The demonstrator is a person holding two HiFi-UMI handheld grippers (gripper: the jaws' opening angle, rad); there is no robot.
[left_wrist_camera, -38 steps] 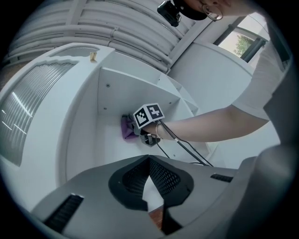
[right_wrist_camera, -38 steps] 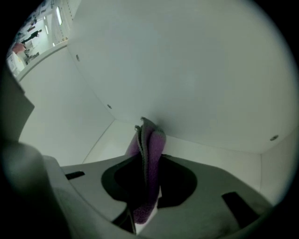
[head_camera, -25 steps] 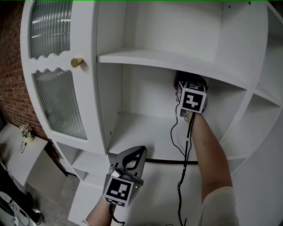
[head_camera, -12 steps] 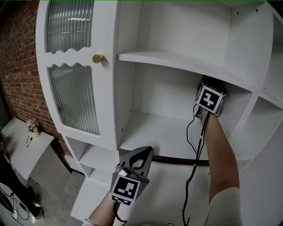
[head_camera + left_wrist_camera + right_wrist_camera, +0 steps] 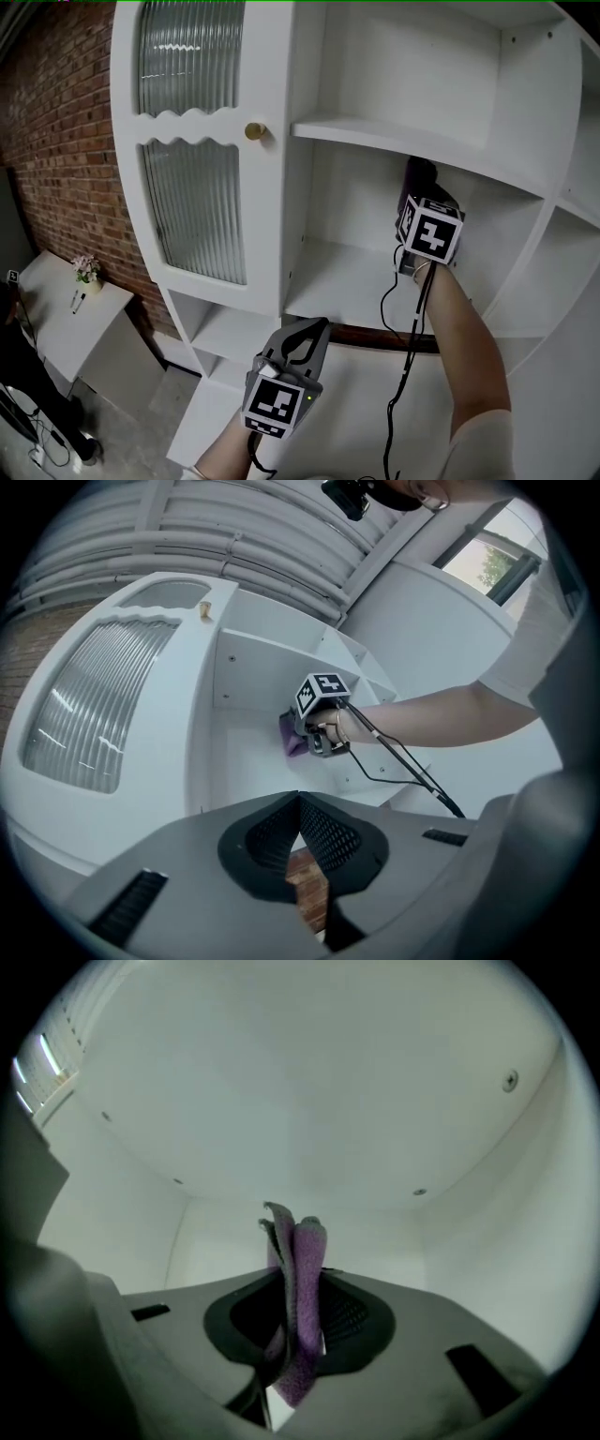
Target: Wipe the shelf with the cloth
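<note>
A purple cloth (image 5: 298, 1279) is pinched upright in my right gripper (image 5: 295, 1312), which is shut on it. In the head view this gripper (image 5: 419, 192) reaches deep into the white cabinet's middle compartment. It holds the cloth (image 5: 418, 176) by the back wall, just under the upper shelf board (image 5: 375, 138) and well above the shelf floor (image 5: 342, 281). The left gripper view shows the same cloth (image 5: 289, 739) in front of the marker cube. My left gripper (image 5: 312, 330) hangs outside the cabinet below the shelf's front edge; its jaws (image 5: 299, 801) are shut with nothing between them.
A closed cabinet door with ribbed glass (image 5: 197, 206) and a brass knob (image 5: 255, 131) stands left of the compartment. A black cable (image 5: 405, 356) trails down from the right gripper. Brick wall (image 5: 56, 122) and a small white table (image 5: 66, 309) lie at the left.
The head view has swung left, so the cabinet sits further right in the picture. My right gripper has carried the cloth leftward and slightly down along the back wall. The left gripper stays shut below the shelf.
</note>
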